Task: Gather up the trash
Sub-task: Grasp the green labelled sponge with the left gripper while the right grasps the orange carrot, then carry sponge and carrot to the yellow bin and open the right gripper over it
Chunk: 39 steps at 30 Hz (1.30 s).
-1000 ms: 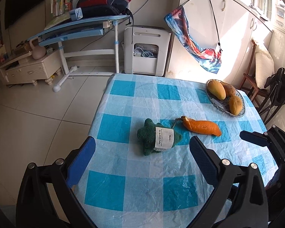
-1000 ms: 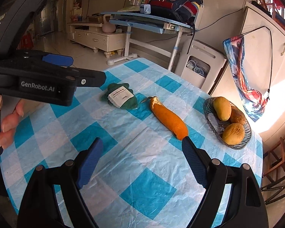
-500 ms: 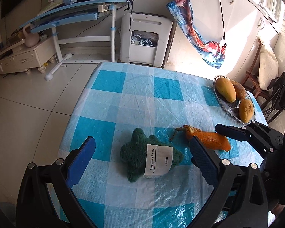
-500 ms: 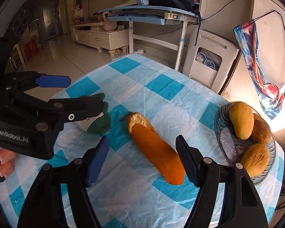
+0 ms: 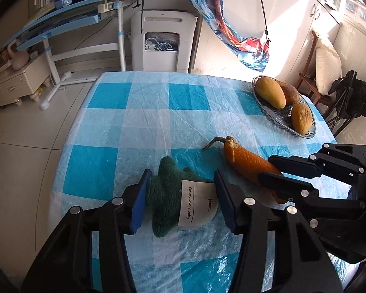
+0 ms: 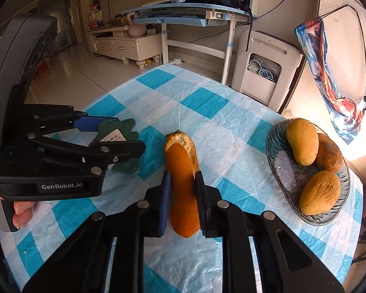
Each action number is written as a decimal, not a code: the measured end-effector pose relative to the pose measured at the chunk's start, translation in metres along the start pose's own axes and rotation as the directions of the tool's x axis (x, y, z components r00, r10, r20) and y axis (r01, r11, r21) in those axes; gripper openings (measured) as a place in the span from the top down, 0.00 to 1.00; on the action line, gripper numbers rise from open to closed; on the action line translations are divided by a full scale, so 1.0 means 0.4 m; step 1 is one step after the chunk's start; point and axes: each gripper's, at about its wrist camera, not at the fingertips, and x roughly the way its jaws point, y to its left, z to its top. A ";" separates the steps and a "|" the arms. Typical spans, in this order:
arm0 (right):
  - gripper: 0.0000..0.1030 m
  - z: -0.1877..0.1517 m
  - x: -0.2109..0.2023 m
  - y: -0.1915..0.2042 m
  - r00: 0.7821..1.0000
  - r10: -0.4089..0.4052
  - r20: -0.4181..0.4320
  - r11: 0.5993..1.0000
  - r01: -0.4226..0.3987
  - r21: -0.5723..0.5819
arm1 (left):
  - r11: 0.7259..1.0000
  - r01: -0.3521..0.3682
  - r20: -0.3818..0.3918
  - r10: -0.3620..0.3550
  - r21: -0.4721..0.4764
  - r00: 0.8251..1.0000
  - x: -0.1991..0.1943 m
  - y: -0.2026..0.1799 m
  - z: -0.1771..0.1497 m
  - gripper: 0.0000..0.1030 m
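Observation:
A dark green knitted thing with a white paper label lies on the blue-and-white checked tablecloth. My left gripper straddles it, jaws closing, with both blue pads touching its sides. A long orange peel with a pale torn far end lies to its right. Over it my right gripper is closing too, pads pressing both flanks. From the right wrist view, the left gripper grips the green thing. From the left wrist view, the right gripper covers the near end of the peel.
A glass bowl holding three mangoes stands at the table's far right; its rim is close to the right gripper. Beyond the table are a tilted desk, a white appliance and a wooden chair. A hand holds the left gripper.
Both grippers came down and forward onto the table. The left jaws narrowed around the green knitted thing, and the right jaws narrowed around the orange peel.

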 end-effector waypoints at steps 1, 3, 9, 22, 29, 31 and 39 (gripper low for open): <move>0.82 -0.006 -0.010 0.000 1.000 0.002 -0.002 1.000 -0.002 0.004 | 1.000 0.002 0.008 -0.002 0.009 1.000 -0.013 -0.005 -0.003 0.53; 0.88 -0.021 -0.042 0.003 1.000 0.007 0.001 1.000 -0.007 0.020 | 0.999 0.001 0.028 -0.002 0.036 1.000 -0.047 -0.020 -0.010 0.53; 0.93 -0.040 -0.143 0.027 0.999 0.015 0.039 0.999 -0.017 0.048 | 0.990 -0.043 0.118 0.027 0.135 0.993 -0.189 -0.085 -0.052 0.52; 0.81 -0.110 -0.225 0.061 0.994 -0.026 0.106 0.991 0.011 0.135 | 0.987 -0.025 0.114 0.007 0.158 0.993 -0.299 -0.107 -0.172 0.52; 0.45 -0.047 -0.088 0.061 0.995 -0.079 0.063 0.993 0.073 0.097 | 0.989 -0.020 0.103 0.005 0.148 0.995 -0.305 -0.088 -0.181 0.52; 0.45 -0.045 -0.040 0.058 0.997 -0.066 0.033 0.992 0.062 0.114 | 0.986 -0.022 0.103 0.005 0.166 0.995 -0.304 -0.096 -0.179 0.52; 0.77 -0.035 0.010 0.041 0.998 -0.068 0.002 0.987 0.067 0.148 | 0.969 -0.040 0.093 0.018 0.242 0.996 -0.304 -0.119 -0.194 0.52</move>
